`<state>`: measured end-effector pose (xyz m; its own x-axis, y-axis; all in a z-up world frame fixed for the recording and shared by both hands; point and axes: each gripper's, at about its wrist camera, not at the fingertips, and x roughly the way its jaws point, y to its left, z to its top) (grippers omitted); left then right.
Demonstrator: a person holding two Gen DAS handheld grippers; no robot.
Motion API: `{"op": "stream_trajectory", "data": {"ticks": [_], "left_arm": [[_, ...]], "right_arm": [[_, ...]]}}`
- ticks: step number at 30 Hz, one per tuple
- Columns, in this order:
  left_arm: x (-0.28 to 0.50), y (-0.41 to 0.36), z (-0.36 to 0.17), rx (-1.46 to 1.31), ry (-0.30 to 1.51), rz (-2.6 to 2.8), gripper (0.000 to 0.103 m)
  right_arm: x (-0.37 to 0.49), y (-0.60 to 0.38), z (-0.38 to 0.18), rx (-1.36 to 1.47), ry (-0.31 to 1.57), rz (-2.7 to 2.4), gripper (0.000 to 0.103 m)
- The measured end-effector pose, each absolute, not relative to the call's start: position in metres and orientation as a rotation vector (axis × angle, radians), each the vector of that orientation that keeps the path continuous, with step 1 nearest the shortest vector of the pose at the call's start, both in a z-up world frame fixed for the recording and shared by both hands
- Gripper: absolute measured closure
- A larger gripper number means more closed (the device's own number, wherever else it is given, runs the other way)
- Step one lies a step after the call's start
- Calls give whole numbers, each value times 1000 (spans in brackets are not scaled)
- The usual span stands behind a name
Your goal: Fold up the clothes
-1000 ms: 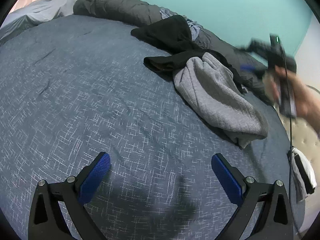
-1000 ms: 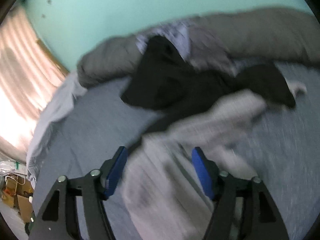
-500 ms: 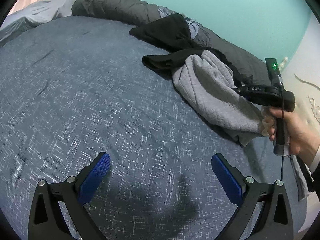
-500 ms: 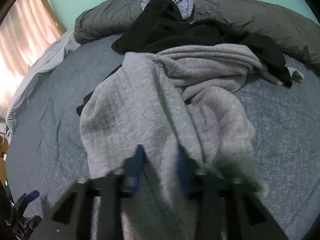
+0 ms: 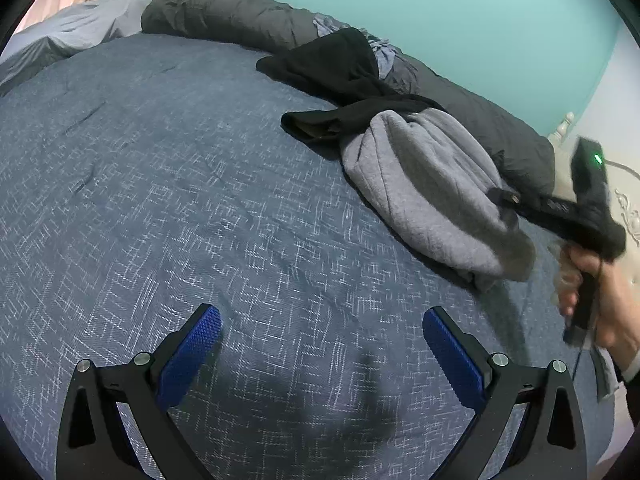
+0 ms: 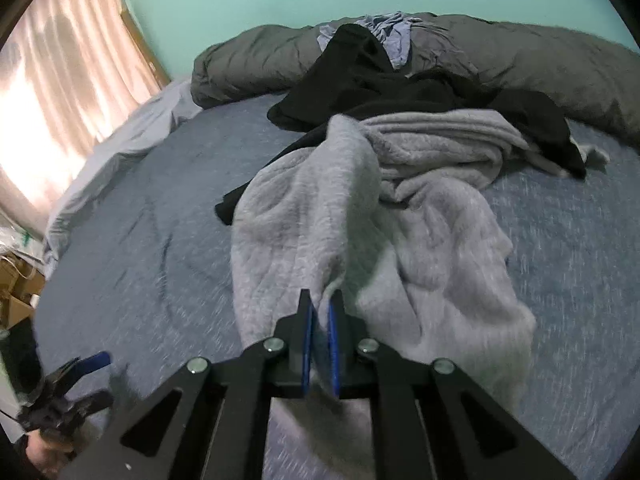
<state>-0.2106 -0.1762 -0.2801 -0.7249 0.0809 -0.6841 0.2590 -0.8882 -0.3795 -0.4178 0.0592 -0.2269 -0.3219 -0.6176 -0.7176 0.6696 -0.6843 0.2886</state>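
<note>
Left hand-held gripper (image 5: 322,354) agape, right hand-held gripper (image 6: 320,312) clamped

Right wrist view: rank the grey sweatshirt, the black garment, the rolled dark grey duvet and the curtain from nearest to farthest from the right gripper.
1. grey sweatshirt: pinched in the right gripper.
2. black garment: just behind the sweatshirt, partly under it.
3. rolled dark grey duvet: along the far edge of the bed.
4. curtain: off the bed, far left.
</note>
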Motion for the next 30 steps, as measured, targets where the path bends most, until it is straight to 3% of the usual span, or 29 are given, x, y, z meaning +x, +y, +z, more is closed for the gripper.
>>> {"op": "stream_trajectory", "data": {"ticks": [10,18,20,21,25,30], "left_arm": [[-209,-174,-279,1113,701,-2746,0],[-210,-173,-278,1104,665,-2746,0],[-210,-174,-278,1105,676,-2745,0],[-210,-174,-278,1106,674,-2745,0],[-209,-172,-278,1109,678,-2746,0],[-209,-170,-277,1110,673,-2752,0]], "right_arm": [[-352,108,-237,1146,109,-1955,97],[-361,139,-217,1115,-12,-2070,93],[-369,139,-209,1100,-24,-2110,83],[-374,137,-206,1092,-24,-2128,67],[-395,119,-208,1123,31,-2178,36],[-418,108,-236,1241,96,-2228,31]]}}
